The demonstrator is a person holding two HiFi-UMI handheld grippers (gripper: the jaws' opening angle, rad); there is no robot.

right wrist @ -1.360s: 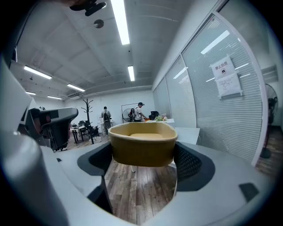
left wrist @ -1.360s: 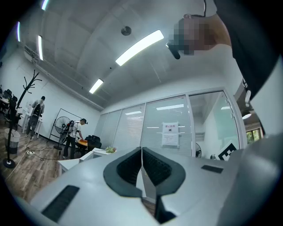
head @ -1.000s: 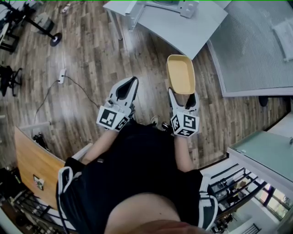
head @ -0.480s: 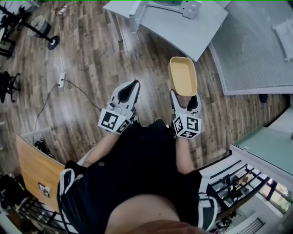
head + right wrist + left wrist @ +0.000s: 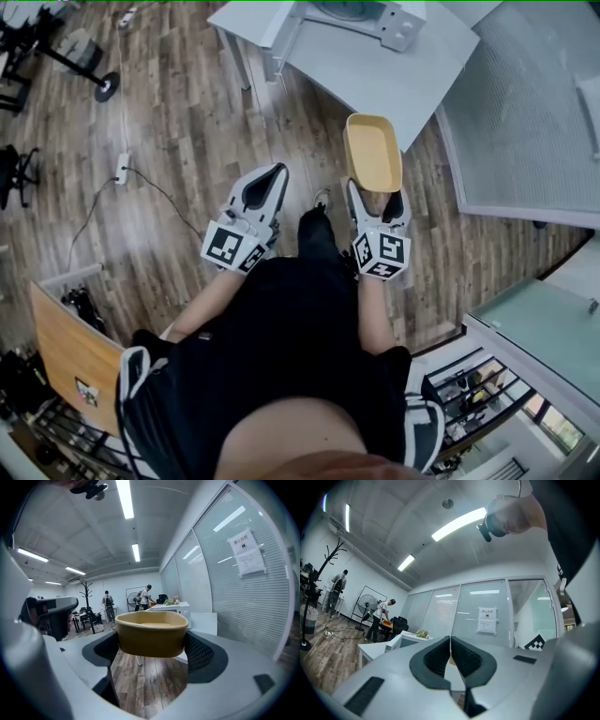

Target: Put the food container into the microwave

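Note:
A tan oval food container (image 5: 372, 152) is held level in front of the person, over the wooden floor. My right gripper (image 5: 373, 195) is shut on its near end; in the right gripper view the food container (image 5: 151, 632) fills the gap between the dark pads. My left gripper (image 5: 263, 184) is held beside it to the left, shut and holding nothing, its pads (image 5: 440, 658) pressed together. The white microwave (image 5: 349, 13) stands on a white table (image 5: 394, 80) just ahead, and the microwave (image 5: 174, 609) also shows beyond the container.
A power strip (image 5: 122, 169) and cable lie on the floor at left. A wooden board (image 5: 67, 353) leans at lower left. A glass partition (image 5: 525, 112) runs along the right. People (image 5: 146, 596) stand far across the room near a fan.
The person has stepped forward: table and microwave are closer to the container. Both grippers keep their pose, with the container still held.

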